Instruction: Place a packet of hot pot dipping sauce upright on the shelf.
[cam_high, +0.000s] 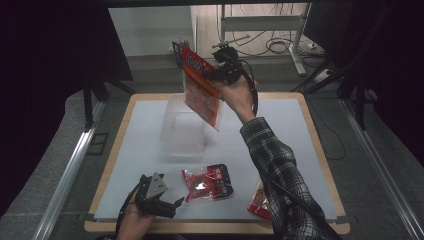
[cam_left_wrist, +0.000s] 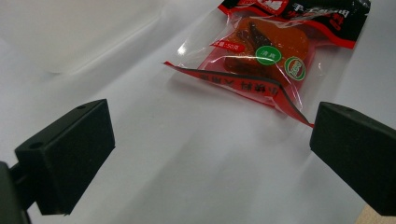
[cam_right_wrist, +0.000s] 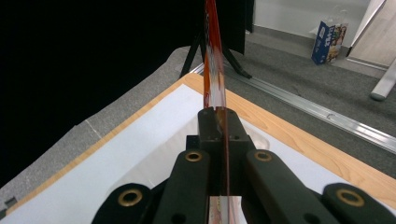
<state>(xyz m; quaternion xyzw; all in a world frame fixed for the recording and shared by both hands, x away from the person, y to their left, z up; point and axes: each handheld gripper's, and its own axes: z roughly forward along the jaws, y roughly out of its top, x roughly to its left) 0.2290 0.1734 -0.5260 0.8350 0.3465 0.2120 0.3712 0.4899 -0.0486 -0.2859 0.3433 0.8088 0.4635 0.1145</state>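
My right gripper (cam_high: 212, 75) is raised over the back of the table, shut on a red snack packet (cam_high: 201, 90) that hangs tilted above a clear plastic container (cam_high: 182, 131). Seen from the right gripper view, the packet (cam_right_wrist: 214, 70) stands edge-on, pinched between the closed jaws of the right gripper (cam_right_wrist: 218, 116). My left gripper (cam_high: 167, 205) rests open near the table's front edge. A second red and black snack packet (cam_high: 207, 182) lies just to its right. The left gripper view has that packet (cam_left_wrist: 266, 51) beyond the wide-apart jaws of the left gripper (cam_left_wrist: 210, 140).
A third red packet (cam_high: 259, 202) lies at the front right, partly under the plaid sleeve. The white mat (cam_high: 140, 150) covers a wooden table (cam_high: 320, 150). A metal rail (cam_high: 65, 170) runs along the left, and a desk frame with cables (cam_high: 260, 30) stands behind.
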